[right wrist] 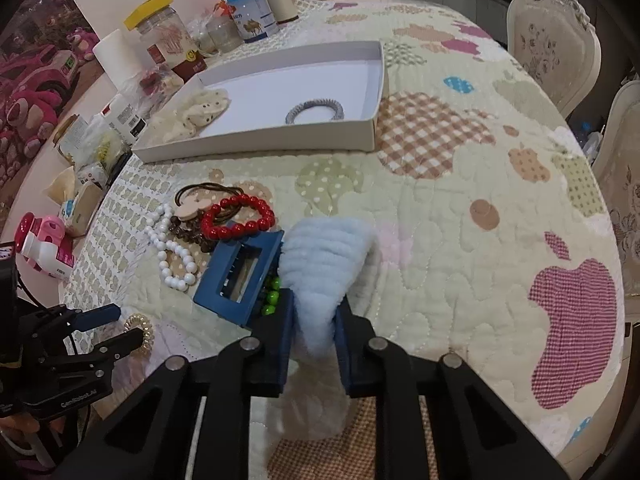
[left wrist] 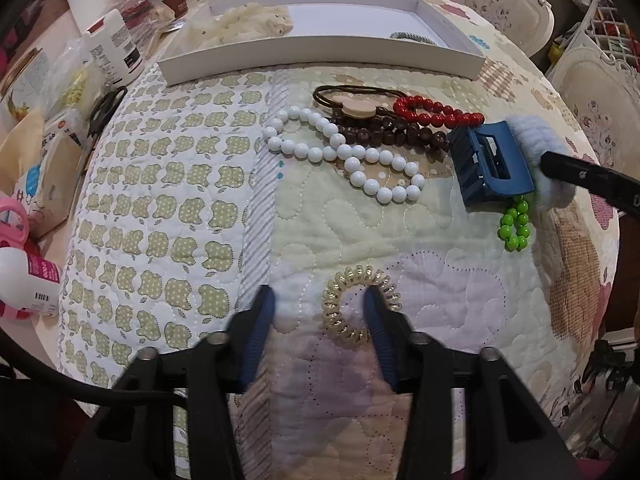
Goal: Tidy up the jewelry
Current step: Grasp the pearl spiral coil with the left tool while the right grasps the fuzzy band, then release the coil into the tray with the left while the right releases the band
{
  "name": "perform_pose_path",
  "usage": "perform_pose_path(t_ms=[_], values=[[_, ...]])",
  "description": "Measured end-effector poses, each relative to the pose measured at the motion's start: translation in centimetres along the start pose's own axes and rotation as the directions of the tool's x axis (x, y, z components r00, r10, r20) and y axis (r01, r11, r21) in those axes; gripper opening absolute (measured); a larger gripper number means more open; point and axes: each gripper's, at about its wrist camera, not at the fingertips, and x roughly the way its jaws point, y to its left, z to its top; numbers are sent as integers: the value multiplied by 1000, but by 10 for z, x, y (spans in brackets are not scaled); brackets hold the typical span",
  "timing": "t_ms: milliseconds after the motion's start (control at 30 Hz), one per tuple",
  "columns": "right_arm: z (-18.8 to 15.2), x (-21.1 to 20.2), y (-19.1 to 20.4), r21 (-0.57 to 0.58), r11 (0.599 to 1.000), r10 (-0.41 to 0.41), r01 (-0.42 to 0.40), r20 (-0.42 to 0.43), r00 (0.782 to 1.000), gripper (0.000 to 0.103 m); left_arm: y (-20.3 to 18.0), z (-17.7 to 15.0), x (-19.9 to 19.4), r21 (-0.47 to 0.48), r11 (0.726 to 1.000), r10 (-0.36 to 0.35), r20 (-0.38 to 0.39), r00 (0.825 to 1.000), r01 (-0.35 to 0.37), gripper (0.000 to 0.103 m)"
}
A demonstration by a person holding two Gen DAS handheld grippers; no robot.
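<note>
Open quilt (right wrist: 460, 240) is lying free to the right of the white tray (right wrist: 256, 142), while jars and bottles (right wrist: 168, 36) are crowding the left edge (the bead pile (left wrist: 360, 136) is blocking the middle ground before the tray).

Left tongs (left wrist: 320, 304) straddling one side of clear coil hair tie (left wrist: 361, 305), bead bracelets beyond, on quilt (left wrist: 160, 200)

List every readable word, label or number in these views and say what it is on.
"GenRobot.AI": left gripper body, faint.
Blue can: camel picture, print too blurred.
White bottles, yellow-lidded jar, pink-and-white bottle: labels unreadable.
</note>
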Motion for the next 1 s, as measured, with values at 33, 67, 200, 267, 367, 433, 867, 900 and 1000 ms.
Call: perform_pose_path(t_ms=[33, 67, 200, 267, 367, 433, 867, 900, 1000], values=[[1, -2, -1, 1, 1000, -1, 1, 5, 1000, 18, 1, 0, 0, -2, 1000, 2, 5, 1000, -2, 14], [2, -7, -2, 2, 1000, -3, 3, 12, 1000, 18, 4, 0, -1, -11, 1000, -9, 8, 1000, 9, 11], [8, -24, -9, 16, 1000, -4, 3, 51, 999, 18, 16, -1, -4, -52, 997, -64, 8, 998, 64, 1], [11, -32, -12, 26, 1000, 0, -2, 69, 998, 18, 20, -2, -6, -62, 995, -78, 7, 997, 79, 1], [15, -42, -15, 34, 999, 7, -10, 93, 996, 18, 26, -3, -13, -77, 992, -95, 15, 995, 96, 0], [17, -48, -14, 30, 999, 8, -11, 104, 995, 18, 28, -1, -20, -77, 992, -99, 29, 995, 101, 0], [40, -59, 8, -28, 999, 21, -17, 143, 990, 18, 35, 49, -70, -69, 996, -50, 167, 985, 62, 0], [44, -59, 10, -35, 999, 15, -10, 147, 989, 18, 33, 55, -72, -70, 996, -44, 176, 983, 57, 0], [54, -59, 15, -49, 999, 16, -8, 154, 988, 18, 28, 73, -72, -76, 996, -29, 198, 980, 45, 0]])
